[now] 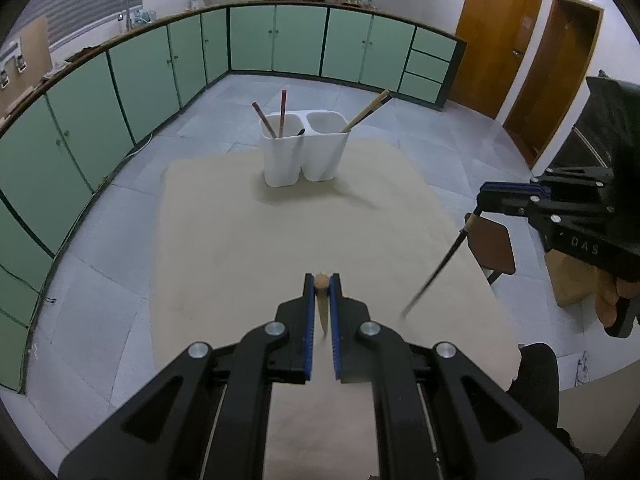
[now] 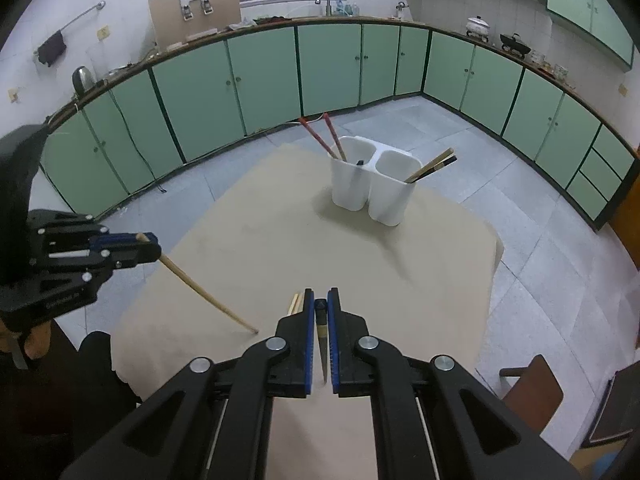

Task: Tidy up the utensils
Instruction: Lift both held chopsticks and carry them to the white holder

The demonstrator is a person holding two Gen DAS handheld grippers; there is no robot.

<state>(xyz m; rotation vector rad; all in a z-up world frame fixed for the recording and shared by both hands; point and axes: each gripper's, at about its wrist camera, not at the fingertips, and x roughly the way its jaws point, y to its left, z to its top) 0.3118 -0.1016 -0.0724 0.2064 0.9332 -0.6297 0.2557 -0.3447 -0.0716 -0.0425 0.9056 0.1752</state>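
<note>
A white two-compartment utensil holder (image 1: 303, 148) (image 2: 372, 184) stands at the far side of the tan table (image 1: 248, 240). It holds red chopsticks and a dark utensil in one compartment, and a light and a dark chopstick in the other. My left gripper (image 1: 321, 280) (image 2: 148, 242) is shut on a light wooden chopstick (image 2: 204, 292) that slants down to the tabletop. My right gripper (image 2: 320, 300) (image 1: 478, 206) is shut on a dark chopstick (image 1: 434, 272) that hangs down to the table. Ends of light chopsticks (image 2: 295, 303) show just left of my right gripper's fingers.
Green cabinets (image 1: 120, 80) line the walls. A brown chair (image 1: 494, 248) (image 2: 532, 392) stands by the table's right edge. Wooden doors (image 1: 500, 36) stand at the right.
</note>
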